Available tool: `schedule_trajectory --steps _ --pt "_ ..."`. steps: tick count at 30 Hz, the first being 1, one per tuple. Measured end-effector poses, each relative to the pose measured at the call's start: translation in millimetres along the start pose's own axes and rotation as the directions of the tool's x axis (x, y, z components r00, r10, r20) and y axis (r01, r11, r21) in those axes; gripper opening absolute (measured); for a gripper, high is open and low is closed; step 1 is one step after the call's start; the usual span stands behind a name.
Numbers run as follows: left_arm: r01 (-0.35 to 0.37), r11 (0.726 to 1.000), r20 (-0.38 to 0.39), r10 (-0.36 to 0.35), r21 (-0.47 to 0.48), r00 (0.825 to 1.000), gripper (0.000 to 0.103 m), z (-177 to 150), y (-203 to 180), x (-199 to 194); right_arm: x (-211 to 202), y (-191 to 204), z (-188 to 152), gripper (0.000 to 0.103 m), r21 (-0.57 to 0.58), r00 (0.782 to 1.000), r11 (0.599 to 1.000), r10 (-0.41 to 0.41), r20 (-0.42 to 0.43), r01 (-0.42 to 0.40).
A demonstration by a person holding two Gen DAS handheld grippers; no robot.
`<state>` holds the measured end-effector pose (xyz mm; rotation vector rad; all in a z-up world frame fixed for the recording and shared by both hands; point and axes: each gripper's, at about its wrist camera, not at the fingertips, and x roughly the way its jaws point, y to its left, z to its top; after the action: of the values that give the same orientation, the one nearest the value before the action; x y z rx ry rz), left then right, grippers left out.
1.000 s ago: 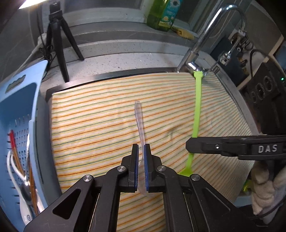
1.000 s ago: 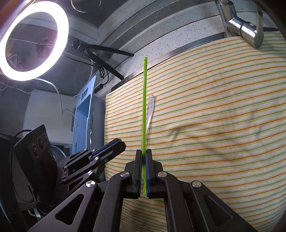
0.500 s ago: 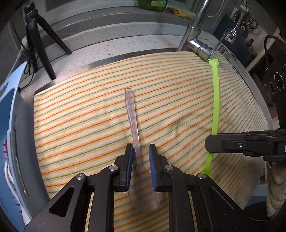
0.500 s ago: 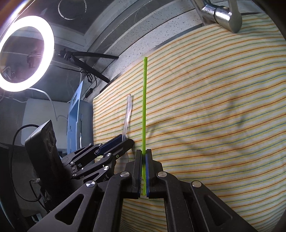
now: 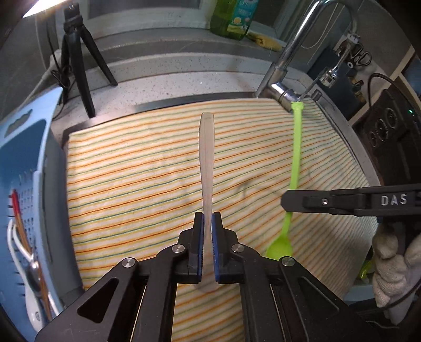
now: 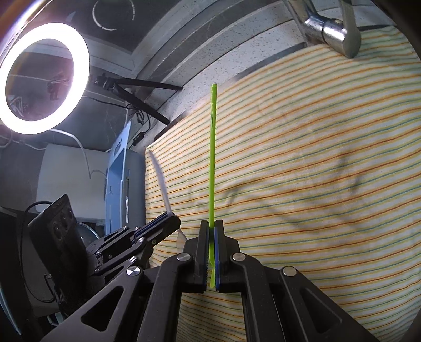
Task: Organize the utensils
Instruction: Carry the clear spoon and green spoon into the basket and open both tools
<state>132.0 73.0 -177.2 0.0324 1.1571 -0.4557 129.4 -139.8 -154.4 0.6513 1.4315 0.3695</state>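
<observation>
My left gripper is shut on a clear plastic spoon, held above the striped cloth, handle pointing away; its bowl is mostly hidden behind the jaws. My right gripper is shut on a bright green spoon, handle pointing away. In the left wrist view the green spoon hangs from the right gripper at the right, bowl end low. In the right wrist view the left gripper with the clear spoon is at lower left.
A blue perforated basket at the left holds several utensils, among them chopsticks and a metal spoon. A chrome tap, a green soap bottle and a black tripod stand behind the cloth. A ring light glows at the left.
My left gripper was shut on the clear spoon, opened around it half a second ago and has closed again, lifting it off the cloth. My right gripper keeps hold of the green spoon.
</observation>
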Motion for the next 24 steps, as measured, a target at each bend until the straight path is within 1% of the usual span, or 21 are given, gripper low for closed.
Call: schedule_trajectory --steps 10,16,19,24 --pt "-0.003 1.000 0.111 0.006 -0.021 0.994 0.005 -14.1 5.1 -52.7 0.2 36.8 -1.5 0.003 -0.075 1.000 0.997 0.030 -0.006 -0.030" --pt "-0.008 0.999 0.180 0.018 -0.054 0.983 0.005 -25.3 19.9 -86.9 7.7 69.5 -4.0 0.003 -0.135 0.998 0.989 0.050 -0.026 -0.053" --pt "-0.028 0.997 0.209 0.044 -0.075 0.977 0.005 -32.7 31.6 -105.6 14.3 92.2 -5.3 0.003 -0.176 0.997 0.982 0.065 -0.044 -0.071" --pt "-0.077 0.988 0.242 0.108 -0.136 0.964 0.005 -52.2 61.5 -135.3 29.0 132.7 -9.1 0.003 -0.245 0.993 0.964 0.091 -0.069 -0.106"
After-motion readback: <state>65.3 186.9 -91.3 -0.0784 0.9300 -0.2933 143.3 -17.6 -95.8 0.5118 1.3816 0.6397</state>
